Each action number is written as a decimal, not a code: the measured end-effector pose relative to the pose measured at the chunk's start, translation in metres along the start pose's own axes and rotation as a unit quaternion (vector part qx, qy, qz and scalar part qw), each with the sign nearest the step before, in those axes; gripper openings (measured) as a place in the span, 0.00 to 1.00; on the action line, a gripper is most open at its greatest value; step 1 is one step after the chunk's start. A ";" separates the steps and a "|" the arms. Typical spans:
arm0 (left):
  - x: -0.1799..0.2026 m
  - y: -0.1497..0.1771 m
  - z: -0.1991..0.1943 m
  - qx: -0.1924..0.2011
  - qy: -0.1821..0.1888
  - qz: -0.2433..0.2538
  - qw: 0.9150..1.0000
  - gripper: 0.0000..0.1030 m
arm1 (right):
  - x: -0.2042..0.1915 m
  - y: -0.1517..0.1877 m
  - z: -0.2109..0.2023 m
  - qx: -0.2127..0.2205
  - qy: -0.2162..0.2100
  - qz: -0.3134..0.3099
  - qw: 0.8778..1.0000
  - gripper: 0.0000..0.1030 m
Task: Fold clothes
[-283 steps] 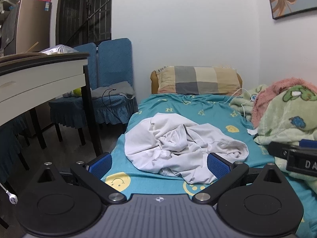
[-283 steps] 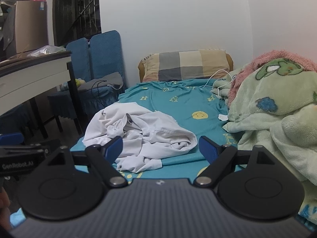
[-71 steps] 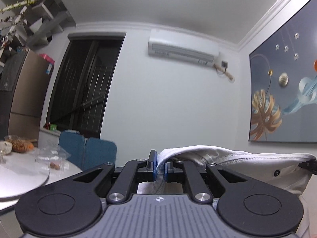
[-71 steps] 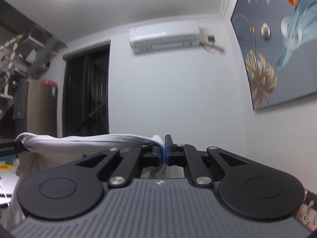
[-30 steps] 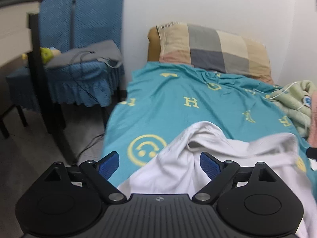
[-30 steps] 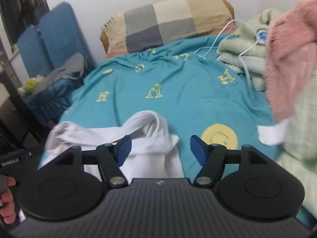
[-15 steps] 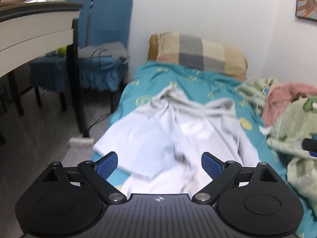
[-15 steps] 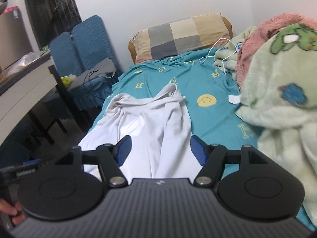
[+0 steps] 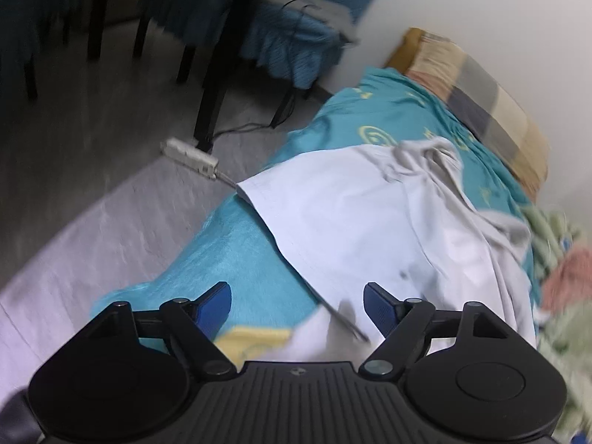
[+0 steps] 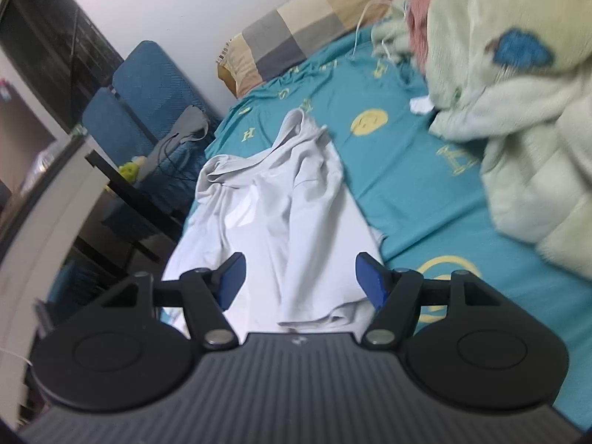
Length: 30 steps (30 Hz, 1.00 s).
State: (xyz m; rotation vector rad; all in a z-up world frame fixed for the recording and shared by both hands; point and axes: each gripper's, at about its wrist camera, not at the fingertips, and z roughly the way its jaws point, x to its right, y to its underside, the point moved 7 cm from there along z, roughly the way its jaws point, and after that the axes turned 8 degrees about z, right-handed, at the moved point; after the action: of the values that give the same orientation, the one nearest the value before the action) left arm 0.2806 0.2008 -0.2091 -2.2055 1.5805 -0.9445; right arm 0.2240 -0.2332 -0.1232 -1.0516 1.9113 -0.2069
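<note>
White shirt (image 10: 281, 222) lies motion-blurred, hem cut off behind both spread, empty grippers: left gripper (image 9: 298, 303), right gripper (image 10: 299, 277).

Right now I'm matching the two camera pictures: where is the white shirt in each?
Left wrist view: white shirt centre-right, running down toward the right finger.
Right wrist view: white shirt centre, between the fingers.
Shared landmark: checked pillow at the bed's far end.
</note>
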 end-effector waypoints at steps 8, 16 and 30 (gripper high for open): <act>0.005 -0.016 0.033 0.042 0.015 0.021 0.999 0.09 | 0.017 -0.009 0.036 -0.019 0.013 0.047 0.999 0.67; 0.018 -0.092 0.016 0.125 -0.037 0.089 0.987 0.03 | 0.019 -0.014 0.038 -0.006 0.038 0.039 0.999 0.67; -0.020 -0.199 0.077 0.101 -0.285 0.163 0.939 0.07 | 0.032 -0.036 0.048 0.029 0.087 0.011 0.996 0.67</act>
State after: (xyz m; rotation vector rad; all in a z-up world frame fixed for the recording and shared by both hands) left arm 0.4738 0.2805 -0.1630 -1.7748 1.4205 -0.3081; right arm 0.2757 -0.2661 -0.1522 -1.0016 2.0579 -0.3497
